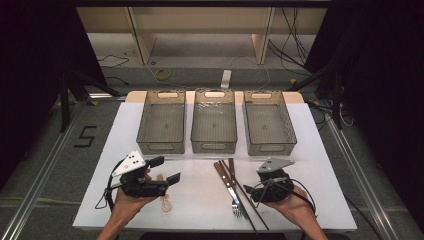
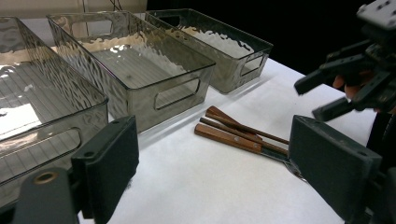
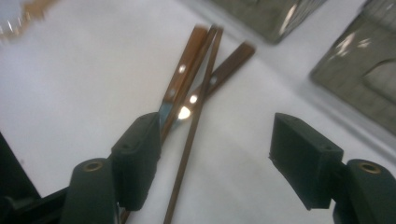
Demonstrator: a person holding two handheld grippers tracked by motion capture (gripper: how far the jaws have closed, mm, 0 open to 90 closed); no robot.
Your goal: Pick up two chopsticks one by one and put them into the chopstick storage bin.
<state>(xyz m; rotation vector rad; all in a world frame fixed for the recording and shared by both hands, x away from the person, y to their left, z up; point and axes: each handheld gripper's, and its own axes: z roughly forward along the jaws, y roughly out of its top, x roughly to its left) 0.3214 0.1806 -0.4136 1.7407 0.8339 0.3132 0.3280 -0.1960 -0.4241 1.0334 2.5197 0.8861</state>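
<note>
I've got the white table [image 1: 210, 205] under me and 3 grey see-through bins [image 1: 214, 127] lined up along its far side, all looking bare inside. My left gripper [image 1: 164, 170] hangs over the near left of the table, jaws spread wide with nothing between them. My right gripper [image 3: 215, 154] hovers low over the cutlery, jaws apart too, pads clear of everything.

The cutlery bundle [image 1: 232, 187] lies just in front of the middle bin: a wooden-handled fork [image 1: 227, 182], another wooden-handled piece beside it, and a thin dark chopstick [image 3: 194, 126] crossing over the handles. That crossing is my worry. If I close the right jaws here, I reckon I'd pinch 2 pieces at once, or the chopstick would roll and flick out sideways. The handles look smooth and slim, so a shallow pinch could let one pivot and droop in the pads.

The right gripper view is blurred, so I can't tell exactly which piece sits under the left pad [image 3: 137, 154].

Smallest thing: a little pale loop of string or wire [image 1: 165, 204] lies near my left hand [image 1: 131, 200]; a careless sweep could drag it along.
</note>
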